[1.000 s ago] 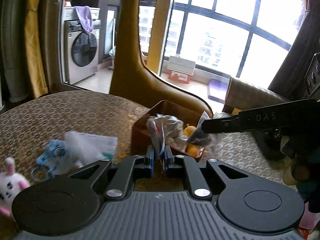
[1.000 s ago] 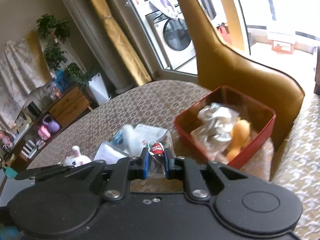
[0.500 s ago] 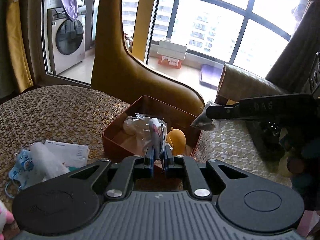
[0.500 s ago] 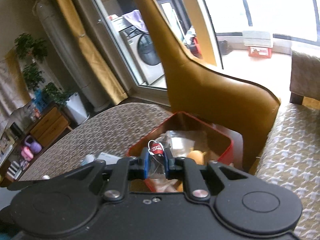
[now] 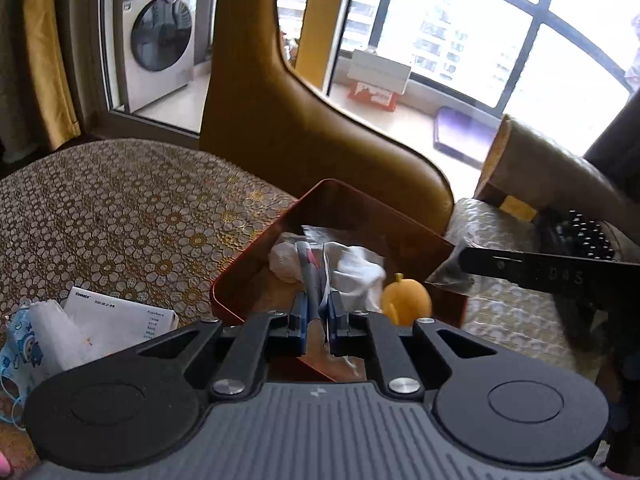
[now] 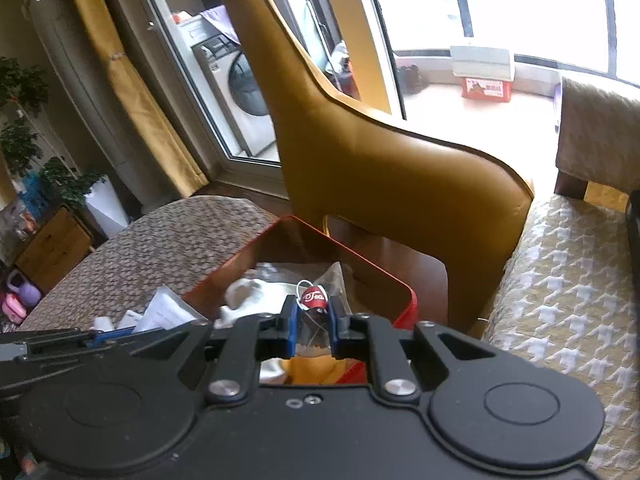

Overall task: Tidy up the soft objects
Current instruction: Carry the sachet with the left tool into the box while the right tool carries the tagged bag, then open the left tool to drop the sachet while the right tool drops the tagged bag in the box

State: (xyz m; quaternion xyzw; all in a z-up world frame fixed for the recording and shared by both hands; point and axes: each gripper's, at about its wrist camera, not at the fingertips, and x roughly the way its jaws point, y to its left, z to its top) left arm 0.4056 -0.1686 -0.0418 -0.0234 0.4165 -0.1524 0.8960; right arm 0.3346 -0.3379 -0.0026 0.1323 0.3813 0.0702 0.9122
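Both of your tongs tilt downward over the open red rectangular tin box (image 5: 362,220), which sits at the far edge of the worktop (image 5: 120,208) with its gold floral cloth, right in front of the mustard leather chair (image 5: 304,132). Your left tongs (image 5: 318,320) are nearly closed, pinching a thin edge of a clear plastic bag (image 5: 314,276) that stands up between the blue pads. Your right tongs (image 6: 314,322) are likewise narrowed to a small gap, clamped on the crinkled clear bag with a small red tag (image 6: 314,298) poking up just past the tips. Seen from the left wrist, the right tongs reach in level from the right, tips at the box's near corner. Inside the box lie bagged white soft items (image 5: 356,268) and an orange rubber duck (image 5: 406,298). On the worktop to the left lie a white printed packet (image 5: 120,320) and a blue cartoon face mask (image 5: 20,354).
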